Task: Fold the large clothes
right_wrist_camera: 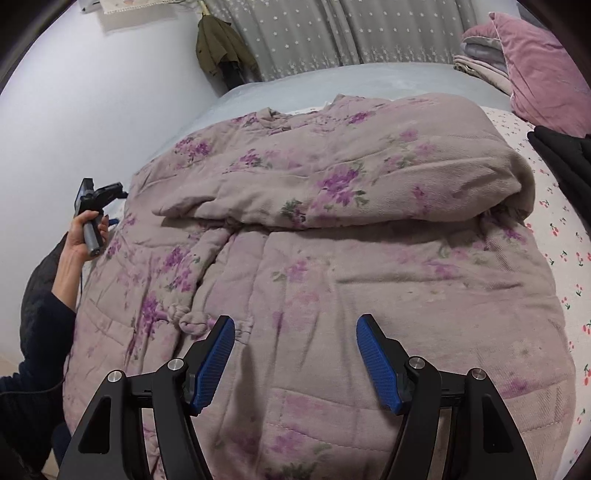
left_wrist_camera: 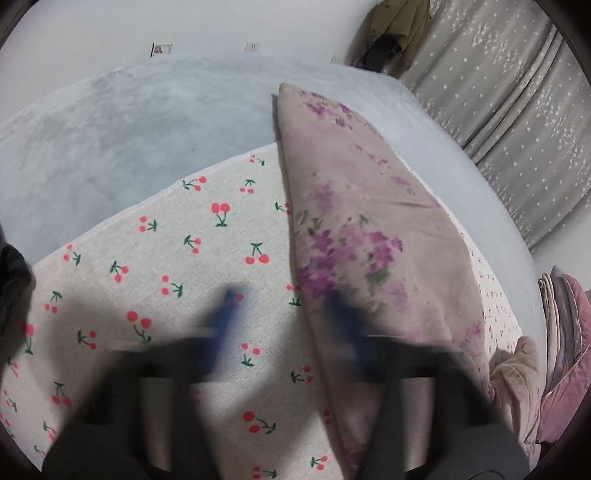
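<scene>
A large padded mauve coat with purple flowers (right_wrist_camera: pixel 332 258) lies spread on the bed, one sleeve folded across its chest. In the left wrist view the coat (left_wrist_camera: pixel 354 236) runs along the right side. My right gripper (right_wrist_camera: pixel 295 332) is open and empty, hovering just above the coat's lower front, near a knotted cloth button (right_wrist_camera: pixel 192 321). My left gripper (left_wrist_camera: pixel 284 306) is open, blurred by motion, above the coat's edge and the cherry-print sheet (left_wrist_camera: pixel 166 258). It also shows in the right wrist view (right_wrist_camera: pixel 92 206), held in a hand at the coat's left edge.
A blue-grey blanket (left_wrist_camera: pixel 147 122) covers the far part of the bed. Pink pillows and folded bedding (right_wrist_camera: pixel 532 74) sit at the head. A star-patterned curtain (right_wrist_camera: pixel 332 33) and a hanging olive jacket (right_wrist_camera: pixel 218 44) stand behind. A black garment (right_wrist_camera: pixel 565 162) is at the right.
</scene>
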{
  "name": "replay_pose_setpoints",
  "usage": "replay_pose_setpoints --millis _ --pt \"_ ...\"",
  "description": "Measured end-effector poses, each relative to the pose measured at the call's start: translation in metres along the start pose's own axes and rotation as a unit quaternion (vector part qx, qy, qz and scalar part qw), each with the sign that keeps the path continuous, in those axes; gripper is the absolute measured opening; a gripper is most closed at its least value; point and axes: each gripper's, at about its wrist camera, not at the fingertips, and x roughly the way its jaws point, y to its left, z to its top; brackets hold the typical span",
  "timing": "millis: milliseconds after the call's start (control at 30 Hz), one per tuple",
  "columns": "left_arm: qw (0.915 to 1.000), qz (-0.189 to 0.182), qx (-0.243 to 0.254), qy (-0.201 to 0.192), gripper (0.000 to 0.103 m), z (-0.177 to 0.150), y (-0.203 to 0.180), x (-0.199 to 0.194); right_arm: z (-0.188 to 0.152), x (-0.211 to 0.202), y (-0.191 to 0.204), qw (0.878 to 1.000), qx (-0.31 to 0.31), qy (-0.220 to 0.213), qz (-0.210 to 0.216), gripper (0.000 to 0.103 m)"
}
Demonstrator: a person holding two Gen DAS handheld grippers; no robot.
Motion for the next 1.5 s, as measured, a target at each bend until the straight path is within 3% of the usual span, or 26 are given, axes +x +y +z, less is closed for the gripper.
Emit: replay_pose_setpoints --millis 67,167,300,367,433,467,533,567,600,667,833,967,1067,1267,1300,1333,1367,1400,1500 --pt "0.9997 -0.023 -0.003 0.007 0.0 -0.004 0.002 0.006 0.0 0.0 0.001 1.0 0.001 -0.004 0.003 0.07" --pt "0.9991 -0.033 0.009 -0.024 0.0 -0.005 -0.001 -0.004 -0.001 0.002 -0.001 1.0 0.006 -0.002 0.001 0.07" --pt "0.9946 -0.076 0.015 -0.069 0.0 0.0 -0.005 -0.031 -0.001 0.002 -0.002 1.0 0.011 -0.004 0.005 0.07" --pt "0.9944 -0.084 0.014 -0.063 0.0 0.002 -0.006 -0.033 0.0 0.002 -0.002 1.0 0.011 -0.004 0.005 0.07" --pt "0.9931 -0.113 0.002 -0.032 0.001 0.006 -0.005 -0.022 0.0 0.002 -0.002 1.0 0.011 -0.003 0.005 0.07" --pt "0.9926 -0.121 -0.001 -0.012 0.006 0.008 -0.004 -0.015 0.0 0.002 -0.002 1.0 0.01 -0.003 0.005 0.07" --pt "0.995 -0.099 0.006 -0.01 0.038 0.01 -0.005 -0.011 0.0 0.002 -0.001 1.0 0.008 -0.003 0.004 0.07" --pt "0.9965 -0.081 0.007 -0.019 0.059 0.009 -0.005 -0.014 0.0 0.002 -0.001 1.0 0.008 -0.003 0.004 0.07" --pt "0.9975 -0.061 0.0 -0.035 0.068 0.012 -0.001 -0.017 0.0 0.002 -0.001 1.0 0.007 -0.003 0.003 0.07" --pt "0.998 -0.045 -0.008 -0.043 0.069 0.015 0.001 -0.021 -0.001 0.001 0.001 1.0 0.003 -0.004 0.0 0.07" --pt "0.9977 -0.051 -0.042 -0.015 0.07 0.018 0.019 -0.009 -0.004 -0.001 0.007 1.0 -0.021 -0.005 -0.01 0.07" --pt "0.9968 -0.051 -0.05 -0.036 0.07 0.022 0.018 -0.007 -0.007 -0.001 0.01 0.999 -0.031 -0.002 -0.01 0.07" --pt "0.9956 -0.079 -0.041 -0.032 0.078 0.025 0.005 0.009 -0.007 -0.001 0.01 0.999 -0.032 -0.004 -0.011 0.07" --pt "0.9971 -0.057 0.002 -0.051 0.078 0.039 -0.015 0.025 -0.002 -0.002 0.002 1.0 -0.018 -0.014 -0.011 0.07" --pt "0.9968 -0.055 0.011 -0.057 0.067 0.036 -0.017 0.024 -0.002 0.0 0.0 1.0 -0.012 -0.013 -0.007 0.07" --pt "0.9968 -0.056 0.017 -0.054 0.048 0.034 -0.016 0.023 -0.002 0.002 -0.001 1.0 -0.008 -0.012 -0.005 0.07" --pt "0.9968 -0.067 0.021 -0.038 0.02 0.034 -0.015 0.022 -0.002 0.004 -0.001 1.0 -0.003 -0.011 -0.003 0.07" --pt "0.9959 -0.085 0.005 -0.029 0.019 0.034 -0.012 0.021 -0.002 0.005 -0.001 1.0 0.0 -0.01 -0.003 0.07" --pt "0.9924 -0.11 -0.002 -0.056 0.015 0.034 -0.011 -0.001 -0.002 0.003 0.003 1.0 -0.006 -0.015 -0.008 0.07"
